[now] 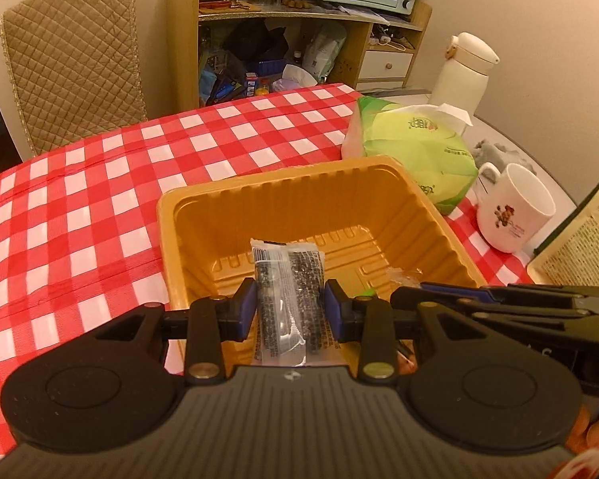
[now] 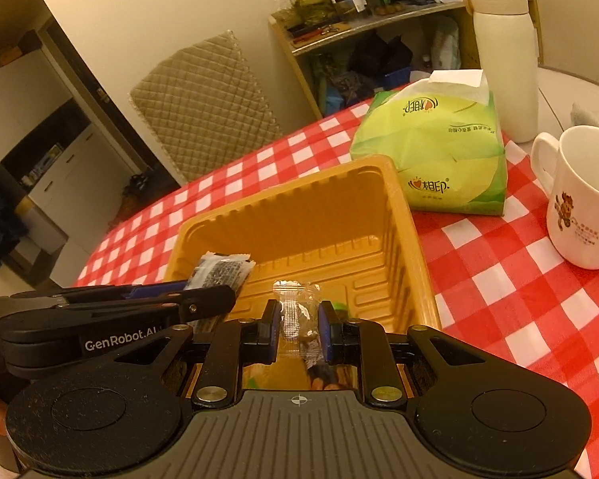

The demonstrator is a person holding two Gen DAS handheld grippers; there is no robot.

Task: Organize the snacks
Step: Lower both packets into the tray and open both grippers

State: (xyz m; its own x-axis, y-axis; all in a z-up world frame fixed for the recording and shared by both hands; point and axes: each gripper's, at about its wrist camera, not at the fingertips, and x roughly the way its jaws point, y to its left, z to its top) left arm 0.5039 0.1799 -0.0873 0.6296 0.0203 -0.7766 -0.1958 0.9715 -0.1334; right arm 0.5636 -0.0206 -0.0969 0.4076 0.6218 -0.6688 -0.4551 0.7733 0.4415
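My left gripper (image 1: pixel 290 303) is shut on a dark printed snack packet (image 1: pixel 287 279), which sticks out over the near edge of an orange plastic tray (image 1: pixel 259 183). My right gripper (image 2: pixel 298 319) is shut on a small clear-wrapped snack (image 2: pixel 297 311), held above the same orange plastic tray (image 2: pixel 299 215). In the right wrist view the left gripper (image 2: pixel 219 293) comes in from the left with the dark packet (image 2: pixel 223 269) at its tip. In the left wrist view the right gripper's fingers (image 1: pixel 459 299) reach in from the right. The tray floor that shows is bare.
A red-and-white checked cloth (image 1: pixel 100 199) covers the table. A green tissue pack (image 1: pixel 419 151), a white mug (image 1: pixel 515 211) and a white bottle (image 1: pixel 465 72) stand right of the tray. A printed box (image 1: pixel 579 239) is at far right. A quilted chair (image 1: pixel 72 64) and cluttered shelf (image 1: pixel 283 52) stand behind.
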